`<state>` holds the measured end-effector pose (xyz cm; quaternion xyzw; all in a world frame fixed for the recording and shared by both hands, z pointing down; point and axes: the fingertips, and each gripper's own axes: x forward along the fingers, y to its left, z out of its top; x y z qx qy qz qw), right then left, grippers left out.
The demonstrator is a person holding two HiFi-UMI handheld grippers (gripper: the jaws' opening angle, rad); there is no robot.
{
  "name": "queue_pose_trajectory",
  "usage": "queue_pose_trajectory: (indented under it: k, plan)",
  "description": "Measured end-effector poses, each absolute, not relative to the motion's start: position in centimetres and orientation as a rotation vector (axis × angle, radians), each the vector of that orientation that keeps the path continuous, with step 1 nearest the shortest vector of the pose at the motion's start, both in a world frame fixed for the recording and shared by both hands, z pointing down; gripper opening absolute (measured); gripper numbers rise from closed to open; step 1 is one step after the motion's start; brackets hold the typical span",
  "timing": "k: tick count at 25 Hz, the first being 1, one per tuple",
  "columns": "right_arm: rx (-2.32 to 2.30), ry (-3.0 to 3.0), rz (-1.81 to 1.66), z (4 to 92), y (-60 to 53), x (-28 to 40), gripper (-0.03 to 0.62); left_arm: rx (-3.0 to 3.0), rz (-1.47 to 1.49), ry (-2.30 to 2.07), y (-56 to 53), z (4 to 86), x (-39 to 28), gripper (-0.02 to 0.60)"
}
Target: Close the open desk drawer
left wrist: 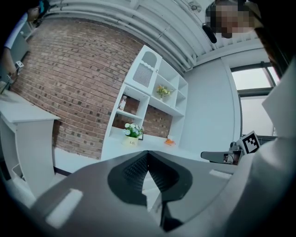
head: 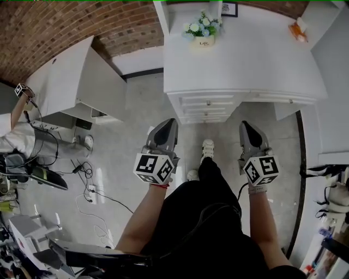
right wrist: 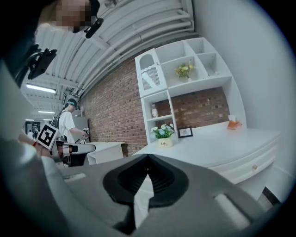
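Claws: 2, the left claw (head: pixel 169 125) and the right claw (head: pixel 244 126), each held in 1 hand, side by side above the floor (head: pixel 131 136), tips pointing ahead.
Left claw jaws: pressed together at the tips, nothing between them.
Right claw jaws: also together at the tips, nothing between them.
Between the claws: the person's shoe (head: pixel 208 148) on the floor.
Drawers (head: pixel 208 106): stacked under the front of the white desk (head: pixel 245 60), ahead of both claws and roughly between their lines, well apart from the tips; neither claw touches them.
Open drawer: I cannot tell which 1 stands out.
Desk top: a flower pot (head: pixel 203 32) near the back, a small picture frame (head: pixel 229 8) just beside it, an orange thing (head: pixel 298 30) toward the right.
Further left: a 2nd white desk (head: pixel 71 82) against the brick wall (head: pixel 65 27), with another person (head: pixel 16 136) near it.
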<state>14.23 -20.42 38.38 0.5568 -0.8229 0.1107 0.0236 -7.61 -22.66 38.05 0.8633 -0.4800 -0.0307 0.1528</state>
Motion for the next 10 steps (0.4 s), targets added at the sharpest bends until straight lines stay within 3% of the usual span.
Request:
queue_pose_trajectory:
  k: [10]
  plan:
    - [1.714, -2.573, 0.328, 37.3, -17.3, 13.7, 0.002, 2.479, -0.080, -1.379, -19.4, 37.5, -8.8, 0.003]
